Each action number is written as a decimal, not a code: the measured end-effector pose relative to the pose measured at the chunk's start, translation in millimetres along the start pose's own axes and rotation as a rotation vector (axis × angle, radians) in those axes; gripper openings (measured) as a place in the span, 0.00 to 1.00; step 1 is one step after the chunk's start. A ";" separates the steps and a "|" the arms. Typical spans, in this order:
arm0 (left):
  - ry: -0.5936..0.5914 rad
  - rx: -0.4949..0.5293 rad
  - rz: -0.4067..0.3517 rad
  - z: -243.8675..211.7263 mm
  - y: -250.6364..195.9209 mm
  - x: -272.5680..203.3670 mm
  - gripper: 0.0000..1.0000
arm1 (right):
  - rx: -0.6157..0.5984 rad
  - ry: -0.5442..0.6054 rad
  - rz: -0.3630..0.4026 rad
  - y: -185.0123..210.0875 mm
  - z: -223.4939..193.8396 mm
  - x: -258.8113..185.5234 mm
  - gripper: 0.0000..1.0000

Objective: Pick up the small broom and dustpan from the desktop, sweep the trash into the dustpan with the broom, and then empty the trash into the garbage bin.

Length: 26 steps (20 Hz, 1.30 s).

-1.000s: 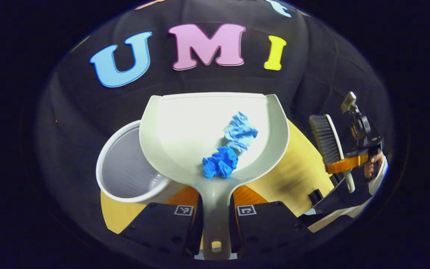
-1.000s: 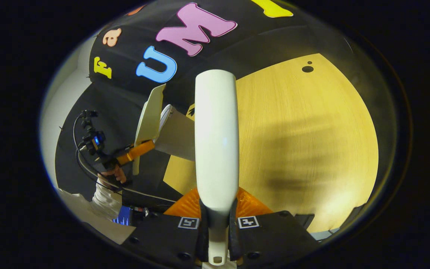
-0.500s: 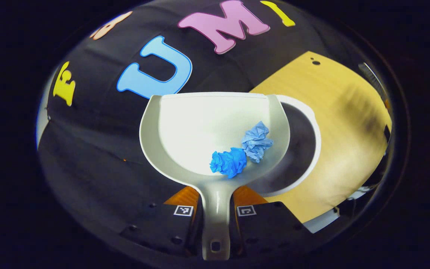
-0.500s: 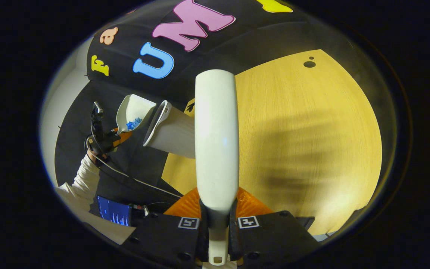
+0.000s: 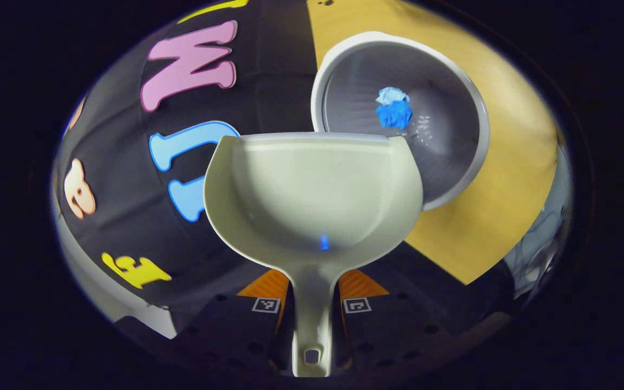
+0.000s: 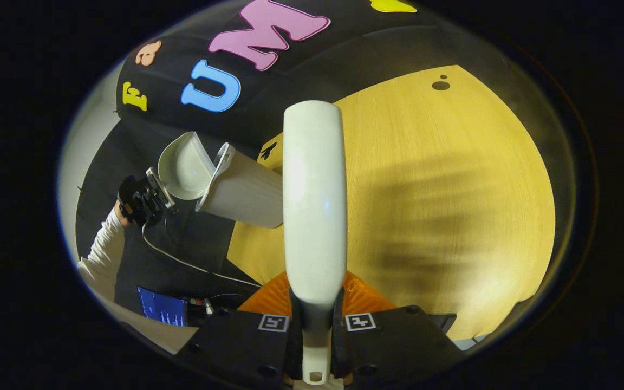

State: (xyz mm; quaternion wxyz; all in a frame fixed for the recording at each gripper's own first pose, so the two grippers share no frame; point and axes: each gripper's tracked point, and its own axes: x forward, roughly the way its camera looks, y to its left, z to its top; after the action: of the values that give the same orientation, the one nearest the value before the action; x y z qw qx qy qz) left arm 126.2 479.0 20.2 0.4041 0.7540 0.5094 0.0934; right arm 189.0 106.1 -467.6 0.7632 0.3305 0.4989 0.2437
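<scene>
**Trash lands in the bin as the dustpan tips**

Dustpan [image 5: 312,189] hangs tilted over the garbage bin's [image 5: 469,162] rim, its scoop bare, its handle pinched in the left gripper [image 5: 312,309]. Two blue paper wads [image 5: 393,108] lie at the bin's bottom, so the emptying step looks done. The right gripper [image 6: 314,319] clamps the broom [image 6: 312,206] above the desktop [image 6: 453,189]. Next move: level the dustpan and set both tools down. Only the bin stands close by.

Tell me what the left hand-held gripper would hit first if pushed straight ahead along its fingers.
Probably the bin. The left hand-held gripper holds the dustpan, whose front lip overlaps the bin's near rim, with blue trash inside. Depth is unclear.
</scene>
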 end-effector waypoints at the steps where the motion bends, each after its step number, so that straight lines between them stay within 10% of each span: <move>1: -0.012 0.030 0.027 0.3 1.2 0.5 0.26 | 0.000 -0.002 -0.004 -1.4 0.9 -3.8 0.23; 14: -0.440 -0.879 -0.042 99.5 19.7 -82.3 0.25 | -0.047 -0.073 -0.057 66.3 56.6 -48.3 0.23; 22: -0.716 -1.316 -0.483 230.4 -16.3 -197.7 0.25 | -0.080 -0.187 -0.160 89.4 98.7 -64.4 0.23; 26: -0.609 -1.418 -0.944 300.4 -85.4 -226.7 0.26 | -0.091 -0.150 -0.397 36.4 82.9 -54.8 0.23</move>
State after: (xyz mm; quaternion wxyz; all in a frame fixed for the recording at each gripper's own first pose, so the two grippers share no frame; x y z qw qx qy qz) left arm 127.9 146.5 -175.6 0.8874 0.0327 0.4598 0.0064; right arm 242.9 70.1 -384.0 0.8454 0.2082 0.4844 0.0857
